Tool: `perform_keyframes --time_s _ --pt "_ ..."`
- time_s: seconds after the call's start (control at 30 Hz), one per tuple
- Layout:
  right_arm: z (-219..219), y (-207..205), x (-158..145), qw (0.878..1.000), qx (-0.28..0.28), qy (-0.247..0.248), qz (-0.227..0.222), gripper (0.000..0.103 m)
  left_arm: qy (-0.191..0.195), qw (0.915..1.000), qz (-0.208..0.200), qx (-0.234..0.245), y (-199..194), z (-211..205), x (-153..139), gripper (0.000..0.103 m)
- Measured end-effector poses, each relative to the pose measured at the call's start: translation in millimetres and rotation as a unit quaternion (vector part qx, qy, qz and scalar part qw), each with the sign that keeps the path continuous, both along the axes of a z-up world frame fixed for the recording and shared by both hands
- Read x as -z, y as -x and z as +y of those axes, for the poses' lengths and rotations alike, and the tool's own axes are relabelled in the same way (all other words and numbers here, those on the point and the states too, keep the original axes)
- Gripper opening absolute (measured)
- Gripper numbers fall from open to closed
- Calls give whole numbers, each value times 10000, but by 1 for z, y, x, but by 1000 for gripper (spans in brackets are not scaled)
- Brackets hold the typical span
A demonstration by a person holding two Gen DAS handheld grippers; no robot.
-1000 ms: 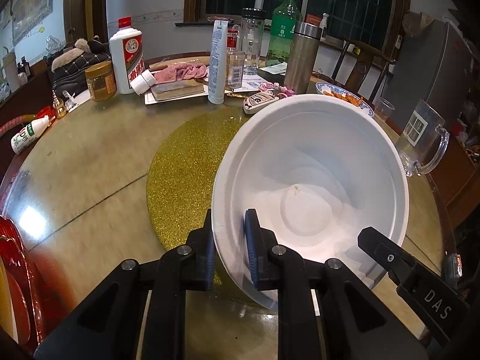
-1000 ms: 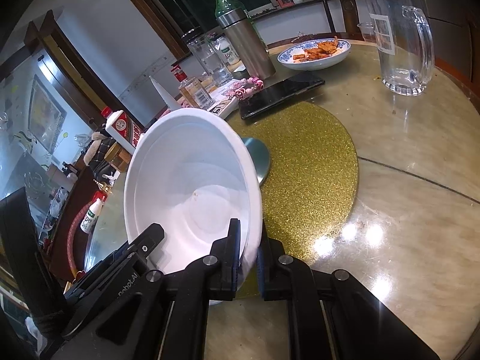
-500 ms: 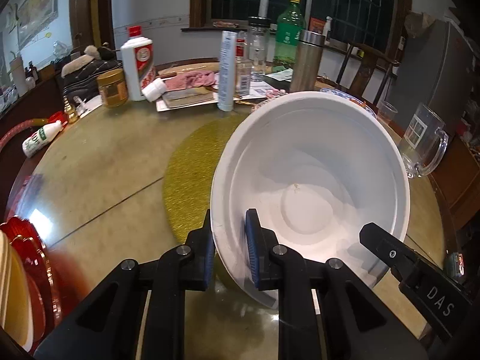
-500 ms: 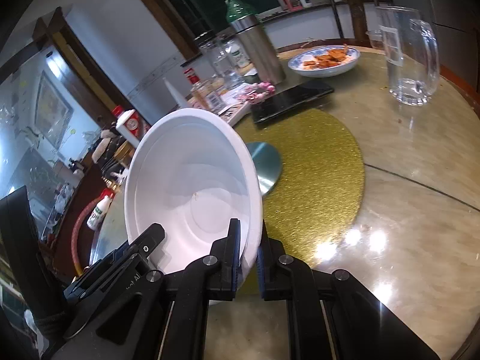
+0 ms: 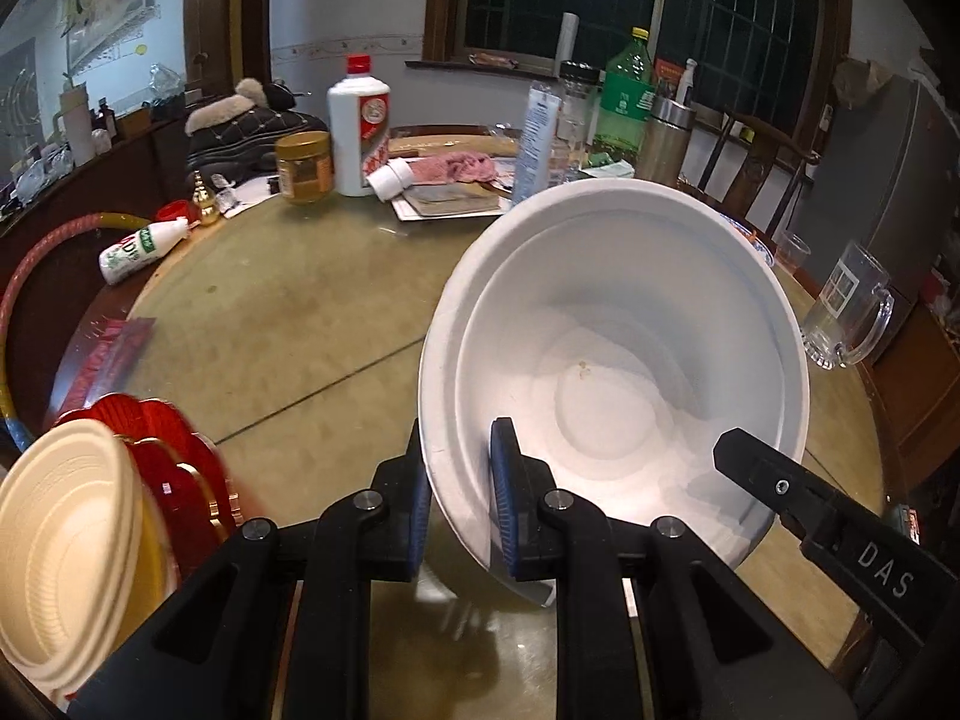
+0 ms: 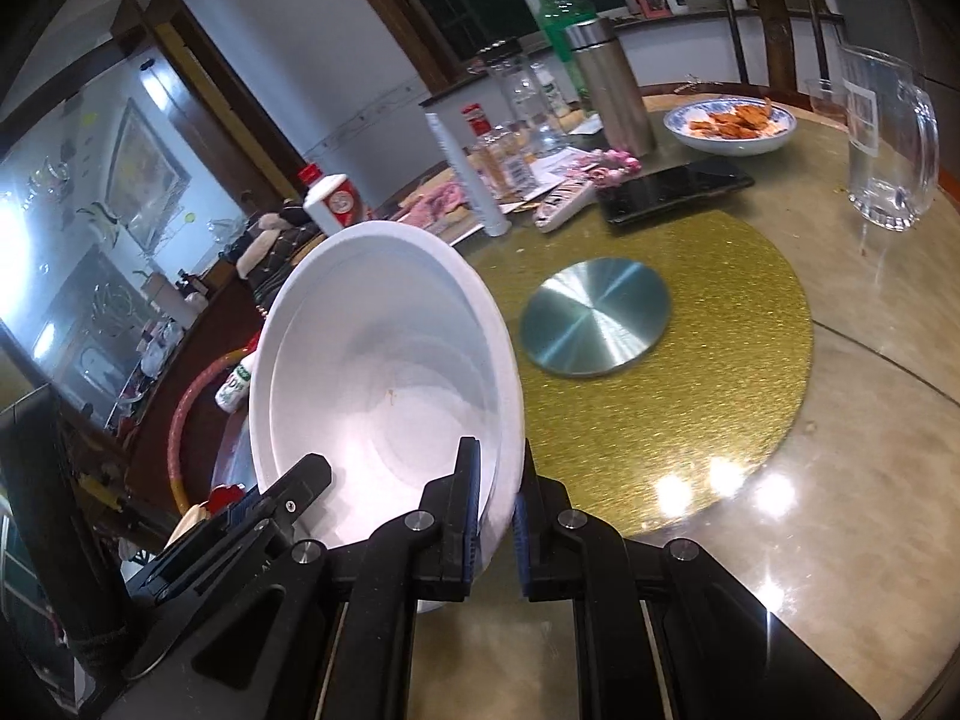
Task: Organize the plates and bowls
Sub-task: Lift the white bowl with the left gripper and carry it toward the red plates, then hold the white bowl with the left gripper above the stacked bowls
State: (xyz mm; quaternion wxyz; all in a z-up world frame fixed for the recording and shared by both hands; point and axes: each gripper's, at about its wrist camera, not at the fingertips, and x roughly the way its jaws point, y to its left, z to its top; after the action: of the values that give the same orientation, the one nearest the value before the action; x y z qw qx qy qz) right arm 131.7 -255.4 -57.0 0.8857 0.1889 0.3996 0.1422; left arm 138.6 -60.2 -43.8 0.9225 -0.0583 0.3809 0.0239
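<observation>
Cluttered round table [image 5: 270, 324] spreads below. Left gripper [image 5: 459, 495] and right gripper [image 6: 495, 504] each pinch the white bowl's [image 5: 612, 348] rim, tilting it above the tabletop. Cream plates [image 5: 66, 546] stand at eight o'clock, glass mug [image 5: 849, 312] at three.

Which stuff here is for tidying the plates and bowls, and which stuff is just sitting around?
For the job:
white bowl, pinched at its rim by the left gripper and the right gripper
cream plate
red plates

Just sitting around:
glass mug
white bottle
dish of food
metal flask
</observation>
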Motion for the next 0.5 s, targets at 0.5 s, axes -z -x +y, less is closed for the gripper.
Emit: perform_keyframes --time_s 0.5 --pt "61 27 -47 9969 -681 182 -355 10 291 9991 -269 -136 46 64 -36 16"
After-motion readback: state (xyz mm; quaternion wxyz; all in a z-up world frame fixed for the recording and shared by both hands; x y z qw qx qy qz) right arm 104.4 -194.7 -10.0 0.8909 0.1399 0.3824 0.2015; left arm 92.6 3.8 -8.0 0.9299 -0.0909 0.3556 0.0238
